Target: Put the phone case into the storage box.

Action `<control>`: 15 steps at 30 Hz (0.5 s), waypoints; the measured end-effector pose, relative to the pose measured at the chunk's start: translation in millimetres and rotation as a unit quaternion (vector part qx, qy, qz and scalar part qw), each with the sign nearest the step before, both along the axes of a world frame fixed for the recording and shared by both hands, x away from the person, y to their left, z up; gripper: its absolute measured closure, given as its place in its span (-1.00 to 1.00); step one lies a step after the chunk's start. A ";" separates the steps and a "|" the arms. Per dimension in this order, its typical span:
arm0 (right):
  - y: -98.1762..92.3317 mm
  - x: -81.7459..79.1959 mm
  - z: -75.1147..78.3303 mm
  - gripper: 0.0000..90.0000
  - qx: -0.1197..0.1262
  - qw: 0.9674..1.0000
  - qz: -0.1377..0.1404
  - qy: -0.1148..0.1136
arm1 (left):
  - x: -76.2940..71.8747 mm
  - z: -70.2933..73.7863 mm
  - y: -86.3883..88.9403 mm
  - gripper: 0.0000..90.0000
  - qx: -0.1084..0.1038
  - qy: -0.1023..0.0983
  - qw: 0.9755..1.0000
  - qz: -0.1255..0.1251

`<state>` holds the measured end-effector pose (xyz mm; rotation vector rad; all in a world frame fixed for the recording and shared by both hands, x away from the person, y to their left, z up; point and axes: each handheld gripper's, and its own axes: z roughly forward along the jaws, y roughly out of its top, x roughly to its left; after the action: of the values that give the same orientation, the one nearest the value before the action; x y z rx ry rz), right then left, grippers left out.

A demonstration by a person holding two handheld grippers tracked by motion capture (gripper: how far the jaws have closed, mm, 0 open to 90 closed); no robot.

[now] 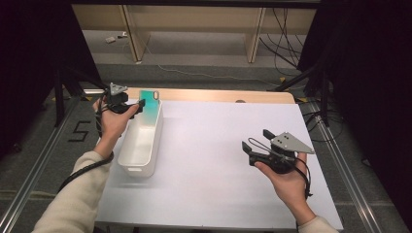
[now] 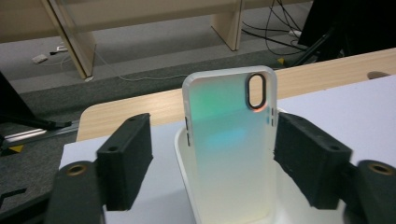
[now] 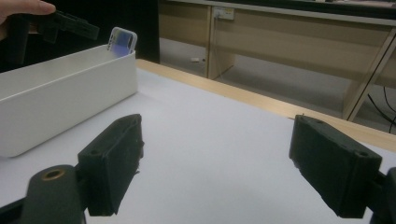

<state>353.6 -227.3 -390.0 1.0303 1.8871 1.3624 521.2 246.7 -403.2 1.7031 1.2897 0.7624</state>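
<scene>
An iridescent green phone case (image 1: pixel 150 104) with a clear rim stands upright, leaning at the far end of a long white bin (image 1: pixel 141 167). In the left gripper view the phone case (image 2: pixel 229 140) rises from the bin (image 2: pixel 180 149) between my jaws. My left gripper (image 1: pixel 138 106) (image 2: pixel 215 128) is open: a gap shows at the left pad, and the right pad sits close to the case's edge. My right gripper (image 1: pixel 256 139) (image 3: pixel 217 135) hovers open over the white table with nothing between its jaws. From there the bin (image 3: pixel 60 102), the case (image 3: pixel 122 41) and the left gripper (image 3: pixel 70 25) lie farther off.
The white table top (image 1: pixel 214 160) spreads between bin and right hand, with a wooden strip (image 1: pixel 218 95) along its far edge. Beyond stand wooden furniture legs (image 1: pixel 253 39) and floor cables (image 1: pixel 282 34). Dark stands flank both sides.
</scene>
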 end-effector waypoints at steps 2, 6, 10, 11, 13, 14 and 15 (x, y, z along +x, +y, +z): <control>0.0 0.4 0.2 -0.59 0.000 1.000 0.000 -0.005 | -3.3 0.7 1.3 -0.52 0.000 -0.005 1.000 -0.001; 0.3 0.1 0.3 -0.59 0.001 1.000 0.003 0.000 | -9.5 3.9 4.2 -0.67 -0.013 -0.008 1.000 0.001; -0.4 0.3 0.3 -0.60 0.001 1.000 0.002 0.001 | -15.2 6.8 6.3 -0.84 -0.009 -0.014 1.000 0.008; -0.6 0.4 0.4 -0.60 0.000 1.000 0.003 0.001 | -16.6 7.5 6.8 -0.88 -0.008 -0.015 1.000 0.005; -0.9 0.5 0.5 -0.60 -0.002 1.000 0.001 0.001 | -20.2 9.1 6.8 -0.96 -0.007 -0.019 1.000 0.000; -0.6 1.0 0.0 -0.60 0.001 1.000 0.000 -0.002 | -22.3 9.9 6.8 -0.99 -0.008 -0.021 1.000 -0.005; -0.5 1.1 -0.2 -0.60 0.006 1.000 0.002 -0.002 | -24.1 10.4 6.9 -1.00 -0.008 -0.023 1.000 -0.009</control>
<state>354.7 -227.7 -390.2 1.0294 1.8805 1.3774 497.1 253.5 -392.9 1.6739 1.2441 0.7731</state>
